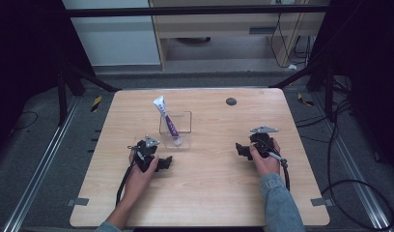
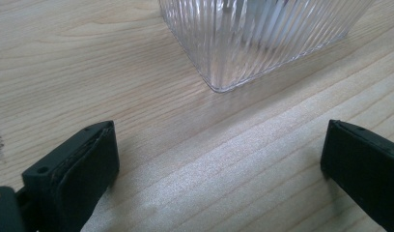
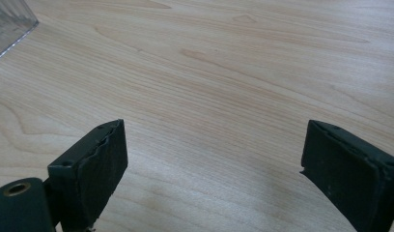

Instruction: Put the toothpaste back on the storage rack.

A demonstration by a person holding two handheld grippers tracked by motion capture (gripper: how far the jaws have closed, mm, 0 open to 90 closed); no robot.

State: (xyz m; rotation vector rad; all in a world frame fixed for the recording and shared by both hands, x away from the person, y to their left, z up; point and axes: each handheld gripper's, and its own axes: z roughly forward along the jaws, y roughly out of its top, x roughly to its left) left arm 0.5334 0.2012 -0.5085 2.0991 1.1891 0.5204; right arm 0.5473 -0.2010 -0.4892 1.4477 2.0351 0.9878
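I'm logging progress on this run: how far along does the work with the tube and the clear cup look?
Done, it seems: the white and purple tube stands tilted inside the clear ribbed plastic cup. In hand: nothing; the left gripper and right gripper rest open on the wooden table, apart from the cup. Left: little that shows, perhaps only pulling back.

Even overhead light fell on the tabletop (image 1: 209, 183); surroundings were dark. Between the fingers (image 2: 74, 174), wood showed soft glare; near fingers were blurred, casting faint shadows.

black tool (image 1: 239, 148), denim sleeve (image 1: 281, 200)
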